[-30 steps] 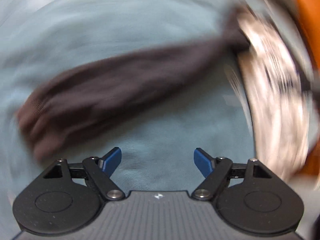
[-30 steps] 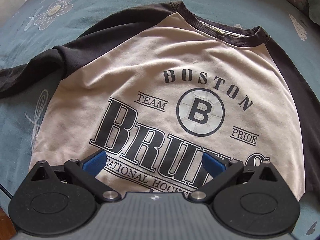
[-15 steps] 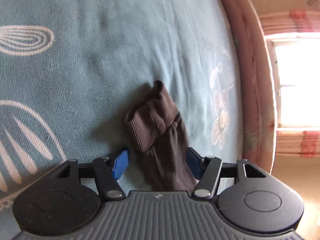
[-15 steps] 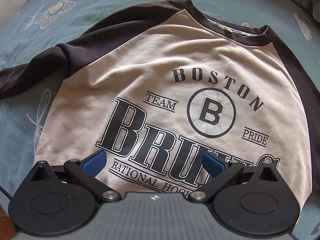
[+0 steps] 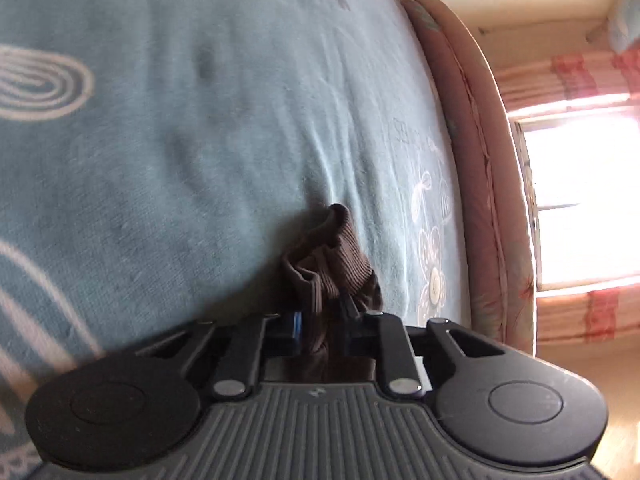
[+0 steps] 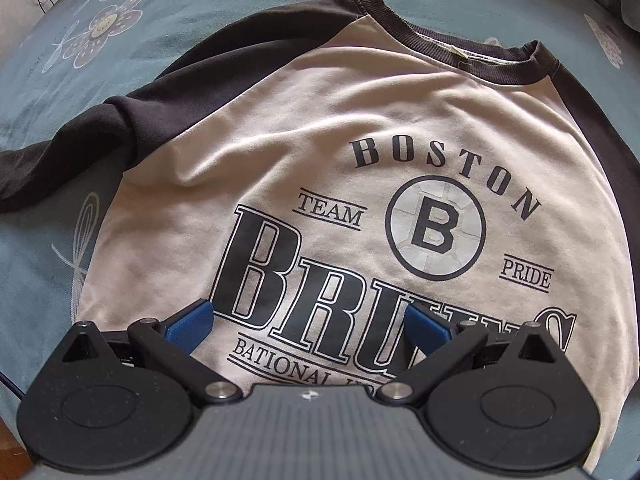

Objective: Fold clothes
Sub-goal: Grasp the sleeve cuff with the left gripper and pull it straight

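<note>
**Cuff pinched at left, shirt body under open right jaws**

Sleeve cuff (image 5: 326, 258), dark brown and ribbed, sits bunched between the jaws of your left gripper (image 5: 322, 322). The jaws have just been closing and now pinch the fabric of the sleeve right behind the cuff, which pokes out past them, crumpled. Beneath it lies the bed (image 5: 168, 152), covered in a teal blanket with pale looped and flower patterns. A pinkish padded bed edge (image 5: 476, 168) runs along the right of that view, with a bright window (image 5: 580, 200) and striped curtains beyond.

Your right gripper (image 6: 306, 322) points steeply down over the shirt (image 6: 320, 128), its jaws spread wide with nothing between them; whether the blue pads (image 6: 191, 319) touch the cloth cannot be told. The shirt lies face up on the bed, cream body with dark raglan sleeves and a dark collar (image 6: 452, 48). Its print reads BOSTON, TEAM, PRIDE and BRUINS around a circled B. One dark sleeve (image 6: 92, 136) trails off towards the left edge of that view, lying on the blanket.
</note>
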A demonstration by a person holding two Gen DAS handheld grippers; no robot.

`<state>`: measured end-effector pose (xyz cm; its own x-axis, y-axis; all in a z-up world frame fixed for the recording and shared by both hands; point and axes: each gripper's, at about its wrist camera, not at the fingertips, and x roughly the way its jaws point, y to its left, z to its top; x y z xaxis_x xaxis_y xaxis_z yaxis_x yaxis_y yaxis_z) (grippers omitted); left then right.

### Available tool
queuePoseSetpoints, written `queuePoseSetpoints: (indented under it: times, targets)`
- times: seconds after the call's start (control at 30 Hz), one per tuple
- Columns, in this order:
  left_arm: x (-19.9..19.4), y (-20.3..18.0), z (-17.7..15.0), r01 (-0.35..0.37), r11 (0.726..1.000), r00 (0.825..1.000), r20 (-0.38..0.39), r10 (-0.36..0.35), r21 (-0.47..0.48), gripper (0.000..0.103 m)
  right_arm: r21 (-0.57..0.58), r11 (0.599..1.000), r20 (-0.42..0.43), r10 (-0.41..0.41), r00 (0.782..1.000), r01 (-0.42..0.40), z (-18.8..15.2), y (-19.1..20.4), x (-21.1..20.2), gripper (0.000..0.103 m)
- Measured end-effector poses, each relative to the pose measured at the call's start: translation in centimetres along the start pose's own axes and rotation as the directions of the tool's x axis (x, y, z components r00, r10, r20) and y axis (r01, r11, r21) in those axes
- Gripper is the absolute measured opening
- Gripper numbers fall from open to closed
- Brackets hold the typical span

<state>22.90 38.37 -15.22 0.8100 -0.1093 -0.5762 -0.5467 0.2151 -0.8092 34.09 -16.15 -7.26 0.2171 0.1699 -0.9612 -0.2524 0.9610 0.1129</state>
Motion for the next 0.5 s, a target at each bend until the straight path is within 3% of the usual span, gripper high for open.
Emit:
queuePoseSetpoints:
  times: [0.1,0.23,0.5]
  targets:
    - [-0.5,-1.1,0.1,-0.066,0.998,0.998,-0.019,0.066,0.024,0.012,-0.024,1.0,-0.007,-0.018,1.0,0.018,0.0,0.5,0.2,0.103]
    - [-2.7,-3.9,-0.7,-0.154,0.98,0.987,-0.023,0.158,0.13,0.007,-0.04,0.999,0.003,-0.014,1.0,0.014,0.3,0.4,-0.5,0.103]
    - [-11.6,-5.8,0.1,-0.202,0.959,0.978,-0.004,0.207,0.196,0.006,-0.009,1.0,0.019,-0.011,1.0,0.012,0.2,-1.0,-1.2,0.103]
